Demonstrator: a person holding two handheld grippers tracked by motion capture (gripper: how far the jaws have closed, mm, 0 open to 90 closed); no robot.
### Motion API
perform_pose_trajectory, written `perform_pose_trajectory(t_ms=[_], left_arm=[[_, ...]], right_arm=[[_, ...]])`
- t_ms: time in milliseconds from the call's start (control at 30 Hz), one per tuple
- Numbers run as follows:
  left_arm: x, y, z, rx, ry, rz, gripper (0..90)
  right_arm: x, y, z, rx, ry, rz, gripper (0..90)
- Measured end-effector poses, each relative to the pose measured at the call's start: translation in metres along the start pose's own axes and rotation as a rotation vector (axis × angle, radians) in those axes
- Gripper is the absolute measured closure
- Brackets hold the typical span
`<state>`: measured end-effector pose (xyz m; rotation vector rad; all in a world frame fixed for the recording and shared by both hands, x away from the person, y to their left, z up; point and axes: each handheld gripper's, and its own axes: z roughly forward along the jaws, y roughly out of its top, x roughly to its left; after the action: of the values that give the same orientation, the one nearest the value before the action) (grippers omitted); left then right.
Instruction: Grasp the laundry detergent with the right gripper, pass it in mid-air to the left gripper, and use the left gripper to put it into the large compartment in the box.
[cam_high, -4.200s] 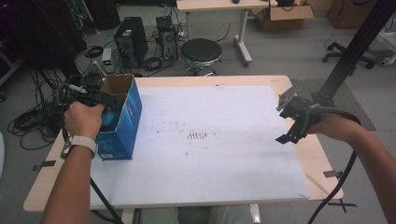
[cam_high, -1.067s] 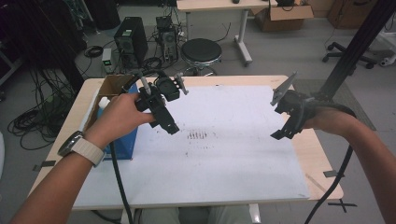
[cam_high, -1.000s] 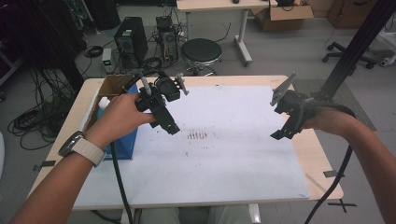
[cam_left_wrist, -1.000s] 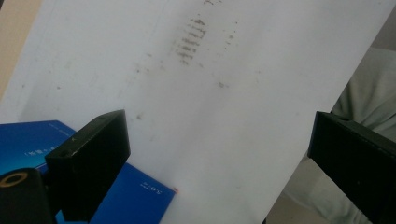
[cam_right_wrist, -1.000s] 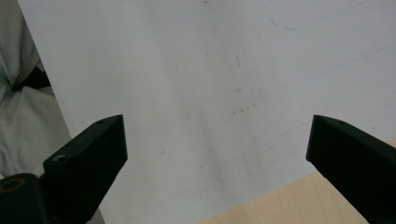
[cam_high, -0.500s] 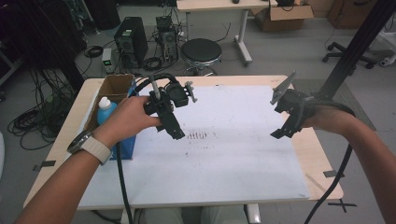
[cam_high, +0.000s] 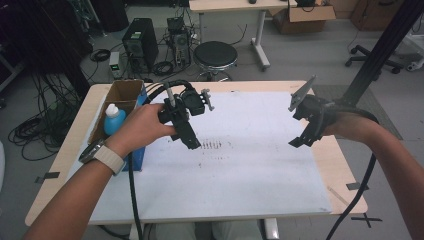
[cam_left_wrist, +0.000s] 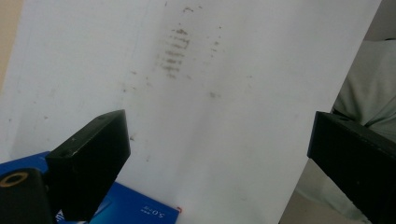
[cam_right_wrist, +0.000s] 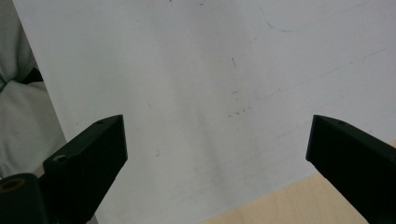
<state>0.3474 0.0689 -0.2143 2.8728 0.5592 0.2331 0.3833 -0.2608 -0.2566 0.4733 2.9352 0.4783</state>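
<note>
your left gripper hangs, jaws spread and empty, over the smudged white sheet near the open blue cardboard box at the surface's left edge; your right gripper is spread too.

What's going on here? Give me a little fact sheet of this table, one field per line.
Surface: white sheet covering a wooden table
Marks: row of dark smudges near the sheet's middle
Box: blue open-topped box at the table's left edge
Inside box: bottle with a blue cap, upright
Left tool: jaws wide open, empty, over the sheet beside the box
Right tool: jaws wide open, empty, above the sheet's right edge
</note>
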Motion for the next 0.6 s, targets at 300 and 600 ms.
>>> perform_pose_trajectory(t_ms=[300, 600], left_arm=[[0.0008, -0.0008, 0.0001, 0.003, 0.000, -0.007, 6.4], [0.0000, -0.0008, 0.0003, 0.004, 0.001, -0.008, 6.4]], right_arm=[[0.0024, -0.0001, 0.0006, 0.004, -0.002, -0.003, 5.2], [0.0034, 0.0005, -0.0005, 0.002, -0.004, -0.003, 5.2]])
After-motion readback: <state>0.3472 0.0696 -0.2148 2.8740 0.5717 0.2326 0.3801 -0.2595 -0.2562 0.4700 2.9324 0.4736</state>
